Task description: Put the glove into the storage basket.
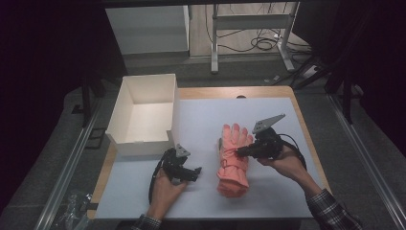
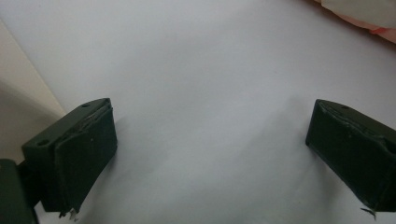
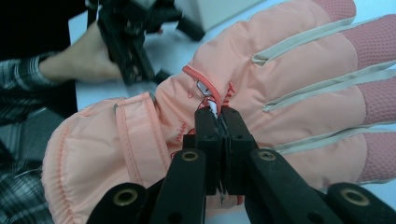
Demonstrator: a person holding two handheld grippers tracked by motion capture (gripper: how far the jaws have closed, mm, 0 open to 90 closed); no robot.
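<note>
- Salmon-pink padded glove [image 1: 234, 158] lies flat near the middle of the white worktop [image 1: 287, 201], fingers pointing away from the person, cuff toward them.
- Right tool [image 3: 219, 112] is clenched, its jaws pinched together at the small red loop and clip [image 3: 204, 88] on the glove's back.
- Left tool [image 2: 210, 149] rests released, jaws wide apart over bare worktop, near the white box [image 1: 143, 115].

- The white mat [image 1: 268, 191] lies bare to the right of the pink glove [image 1: 233, 158] and along the far edge: open passage there.
- The white box [image 1: 143, 115] blocks the far left corner.
- Between box and glove, the left gripper [image 1: 189, 173] sits low on the mat, narrowing that lane.
- The right gripper [image 1: 238, 152] occupies the glove's middle.
</note>
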